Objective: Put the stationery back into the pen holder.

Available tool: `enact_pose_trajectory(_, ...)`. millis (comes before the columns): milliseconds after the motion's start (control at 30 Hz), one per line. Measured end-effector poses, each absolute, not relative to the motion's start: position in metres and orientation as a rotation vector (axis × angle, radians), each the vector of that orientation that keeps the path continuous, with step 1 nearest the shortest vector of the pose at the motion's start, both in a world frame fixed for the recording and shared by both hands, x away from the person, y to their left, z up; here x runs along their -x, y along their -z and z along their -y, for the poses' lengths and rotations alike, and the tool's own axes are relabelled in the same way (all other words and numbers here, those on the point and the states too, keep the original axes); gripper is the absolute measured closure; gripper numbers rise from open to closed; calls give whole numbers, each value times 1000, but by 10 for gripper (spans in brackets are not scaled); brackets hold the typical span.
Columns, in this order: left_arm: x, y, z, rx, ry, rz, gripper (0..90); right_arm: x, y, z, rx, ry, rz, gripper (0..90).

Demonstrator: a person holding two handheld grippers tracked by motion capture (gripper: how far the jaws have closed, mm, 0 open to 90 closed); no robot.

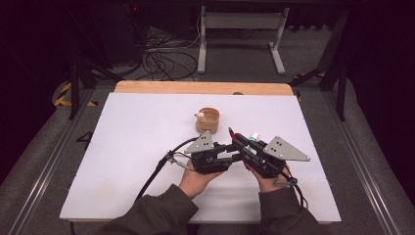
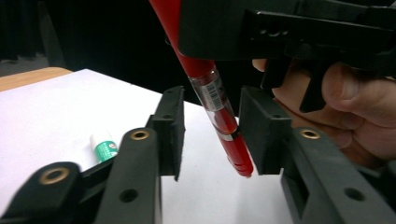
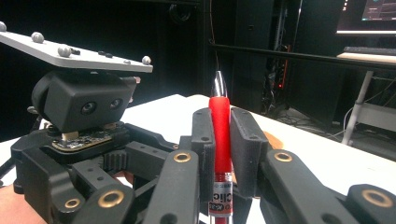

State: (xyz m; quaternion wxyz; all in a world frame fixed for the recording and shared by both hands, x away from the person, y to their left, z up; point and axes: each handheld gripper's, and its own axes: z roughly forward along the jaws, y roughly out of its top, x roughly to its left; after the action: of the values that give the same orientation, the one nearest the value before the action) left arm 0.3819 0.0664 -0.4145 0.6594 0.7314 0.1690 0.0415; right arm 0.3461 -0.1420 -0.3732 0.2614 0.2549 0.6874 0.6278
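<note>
A red pen (image 3: 219, 135) stands upright between the pads of my right gripper (image 3: 223, 114), which is shut on its barrel; the silver tip points up. In the left gripper view the pen's (image 2: 219, 116) lower end hangs down between the jaws of my left gripper (image 2: 212, 98). It lies close against the right-hand pad, with a gap to the left-hand one, so that gripper is open. In the high view both grippers meet over the board's middle, the left gripper (image 1: 238, 155) pointing right at the right gripper (image 1: 237, 138).
A round wooden cup (image 1: 207, 120) with a small pale object at its rim stands just beyond the grippers. A small white tube with a green label (image 2: 103, 148) lies on the white board (image 1: 137, 142) beside them. The person's hands and dark sleeves come in from the near edge.
</note>
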Motion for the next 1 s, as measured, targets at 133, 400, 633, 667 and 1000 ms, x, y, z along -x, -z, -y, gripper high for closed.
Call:
enact_pose_trajectory(133, -382, 414, -67, -1650, -72, -378, 698, -346, 373, 142, -693, -1703, -1854, 811)
enact_pose_trajectory(400, -386, 415, -70, -1658, -58, -390, 755, -347, 372, 144, -695, -1725, -1867, 800)
enact_pose_trajectory(633, -391, 414, -74, -1677, -105, -412, 791, -348, 372, 144, -690, -1733, -1892, 759)
enact_pose_trajectory(667, -391, 414, -74, -1681, -108, -412, 791, -349, 372, 144, -692, -1729, -1894, 752)
enact_pose_trajectory(1000, -402, 405, -82, -1670, -173, -438, 792, -350, 372, 146, -712, -1724, -1901, 678)
